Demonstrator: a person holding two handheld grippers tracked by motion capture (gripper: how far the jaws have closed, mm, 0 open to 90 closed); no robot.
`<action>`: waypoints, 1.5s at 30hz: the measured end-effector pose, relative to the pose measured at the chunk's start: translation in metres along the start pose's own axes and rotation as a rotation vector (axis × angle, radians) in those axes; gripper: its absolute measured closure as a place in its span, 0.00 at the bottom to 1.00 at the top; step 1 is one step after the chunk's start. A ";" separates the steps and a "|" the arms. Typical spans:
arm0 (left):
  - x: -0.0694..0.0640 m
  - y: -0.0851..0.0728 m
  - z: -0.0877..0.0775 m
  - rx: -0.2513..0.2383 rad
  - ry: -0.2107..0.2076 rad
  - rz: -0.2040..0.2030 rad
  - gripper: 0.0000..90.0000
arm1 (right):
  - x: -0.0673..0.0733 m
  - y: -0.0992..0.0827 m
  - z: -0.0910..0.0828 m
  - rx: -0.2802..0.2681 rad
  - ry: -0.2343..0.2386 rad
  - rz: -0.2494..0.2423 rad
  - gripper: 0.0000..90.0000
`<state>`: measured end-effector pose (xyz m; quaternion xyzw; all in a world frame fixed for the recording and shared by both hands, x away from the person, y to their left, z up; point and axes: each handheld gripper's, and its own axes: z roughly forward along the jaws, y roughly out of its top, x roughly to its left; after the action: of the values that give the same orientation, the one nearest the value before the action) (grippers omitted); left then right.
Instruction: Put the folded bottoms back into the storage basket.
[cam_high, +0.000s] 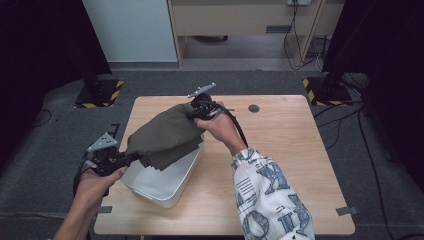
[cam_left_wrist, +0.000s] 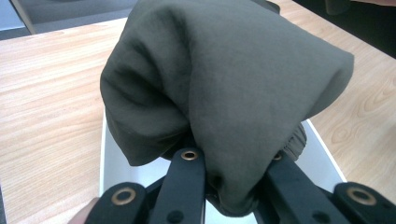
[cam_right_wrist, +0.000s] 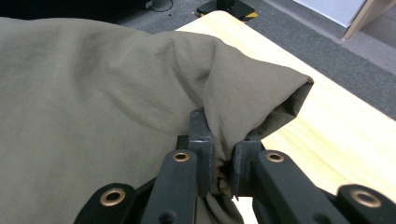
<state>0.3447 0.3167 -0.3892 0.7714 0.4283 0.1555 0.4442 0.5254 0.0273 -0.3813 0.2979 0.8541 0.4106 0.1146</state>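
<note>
Here, olive cloth above white bin, pinched between left tool and right tool.

Overhead forward-down view, two close gripper views sharing cloth

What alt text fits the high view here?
A person holds a folded olive cloth over a white bin on a wooden table, the left gripper and right gripper each clamped on an end.
</note>
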 end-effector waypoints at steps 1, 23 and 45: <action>0.000 -0.001 0.000 -0.003 -0.001 -0.002 0.94 | 0.001 -0.001 0.002 -0.001 0.002 0.005 0.91; 0.004 -0.035 0.004 0.028 -0.017 -0.024 0.94 | 0.009 -0.023 0.026 0.040 0.041 0.004 0.91; 0.000 -0.058 0.014 0.089 -0.023 -0.024 0.94 | 0.016 -0.033 0.040 0.081 0.048 -0.012 0.91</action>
<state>0.3235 0.3230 -0.4449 0.7869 0.4388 0.1222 0.4162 0.5163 0.0463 -0.4312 0.2872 0.8743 0.3820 0.0843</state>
